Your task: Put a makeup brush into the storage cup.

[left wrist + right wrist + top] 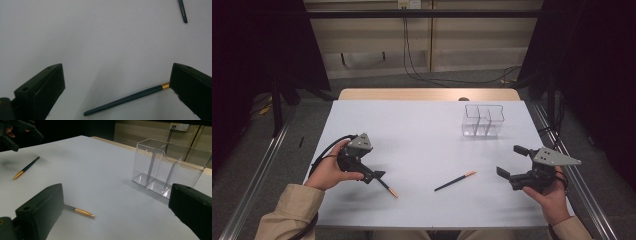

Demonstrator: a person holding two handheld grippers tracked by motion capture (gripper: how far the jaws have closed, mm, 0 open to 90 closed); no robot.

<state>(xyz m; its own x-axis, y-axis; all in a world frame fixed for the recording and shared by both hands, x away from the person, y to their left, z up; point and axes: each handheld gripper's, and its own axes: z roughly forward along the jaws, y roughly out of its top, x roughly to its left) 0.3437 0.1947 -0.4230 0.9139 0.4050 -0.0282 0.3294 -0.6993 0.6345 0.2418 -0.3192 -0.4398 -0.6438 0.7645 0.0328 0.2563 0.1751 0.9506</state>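
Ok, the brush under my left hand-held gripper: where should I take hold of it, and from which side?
Grip the brush on its slim dark handle, near the middle, coming straight down from above. It lies flat on the table, so only a top-down pinch across the shaft fits. The left hand-held gripper is open, and its jaws already straddle the brush.

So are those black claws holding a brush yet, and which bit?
No, nothing is held. The left gripper stands open over one brush lying on the table. The right gripper is open too, near the other brush.
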